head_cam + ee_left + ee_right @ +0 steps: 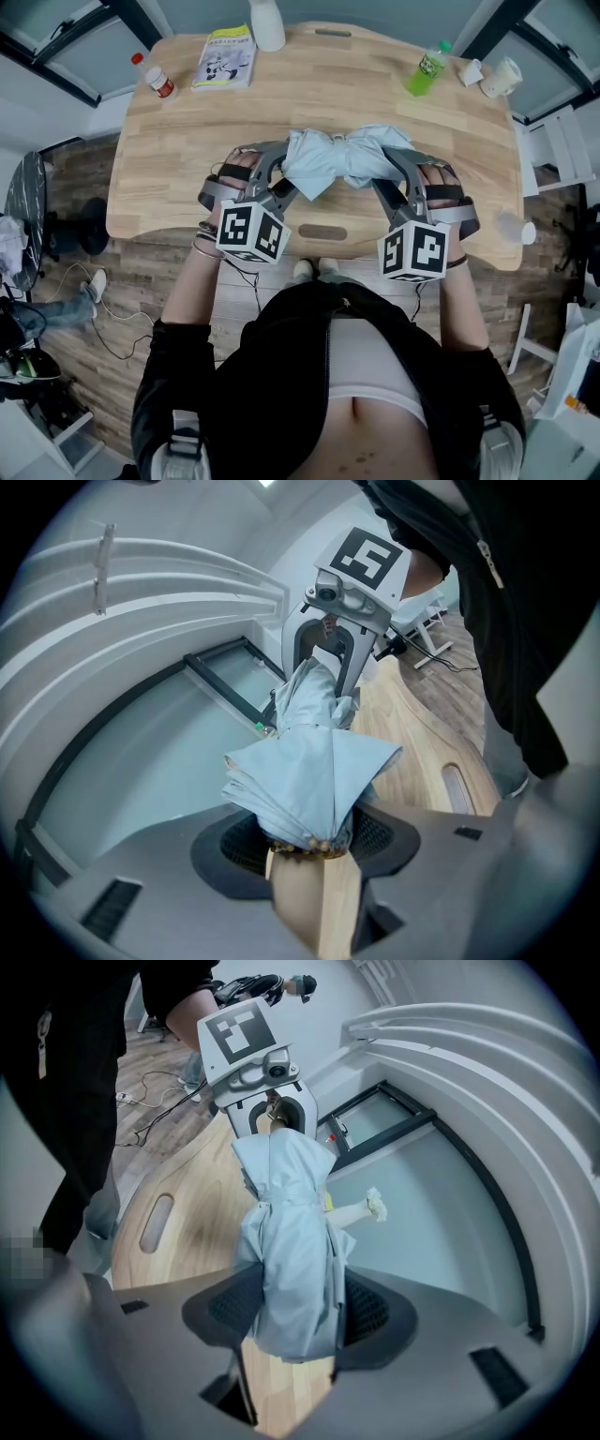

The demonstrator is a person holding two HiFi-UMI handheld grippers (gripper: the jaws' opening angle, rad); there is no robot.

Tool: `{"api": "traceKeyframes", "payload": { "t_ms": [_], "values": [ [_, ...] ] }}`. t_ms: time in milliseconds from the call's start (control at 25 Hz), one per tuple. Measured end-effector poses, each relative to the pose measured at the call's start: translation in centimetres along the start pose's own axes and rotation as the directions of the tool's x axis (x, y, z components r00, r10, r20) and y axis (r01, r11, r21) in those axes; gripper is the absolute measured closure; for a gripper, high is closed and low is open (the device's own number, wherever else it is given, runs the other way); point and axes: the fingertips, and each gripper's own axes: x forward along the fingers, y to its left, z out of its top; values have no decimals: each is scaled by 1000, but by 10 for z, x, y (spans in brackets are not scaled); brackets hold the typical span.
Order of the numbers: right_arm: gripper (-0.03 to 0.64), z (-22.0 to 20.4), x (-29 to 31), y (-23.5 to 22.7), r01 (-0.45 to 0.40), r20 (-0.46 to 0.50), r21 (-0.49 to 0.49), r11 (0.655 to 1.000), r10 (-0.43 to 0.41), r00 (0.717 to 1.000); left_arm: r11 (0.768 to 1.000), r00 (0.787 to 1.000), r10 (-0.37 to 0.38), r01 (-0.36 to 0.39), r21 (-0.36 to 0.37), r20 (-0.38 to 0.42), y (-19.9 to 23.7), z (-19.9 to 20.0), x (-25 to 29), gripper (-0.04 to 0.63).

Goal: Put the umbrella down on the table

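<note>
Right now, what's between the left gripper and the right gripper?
The folded pale-blue umbrella spans it, left gripper and right gripper each clamping an end; head view shows it.

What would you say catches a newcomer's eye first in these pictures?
The pale blue folded umbrella stands out first. It is gripped at one end by the left gripper and at the other by the right gripper, over the near part of the light wooden table. Next comes the bright green plastic bottle, standing at the table's far right.

The person (323, 323) wore a black jacket (225, 375) over a white top (375, 361), and the grey left hand-held gripper (289, 167) and right hand-held gripper (382, 167) each bore a black-and-white marker cube (253, 232).
</note>
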Motion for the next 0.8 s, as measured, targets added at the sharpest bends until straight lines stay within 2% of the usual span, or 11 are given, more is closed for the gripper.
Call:
{"api": "traceKeyframes", "payload": {
  "t_ms": [800],
  "values": [
    [368, -13, 42, 16, -69, 1, 6, 998, 69, 998, 997, 998, -54, 53, -48, -18, -11, -26, 32, 380]
  ]
}}
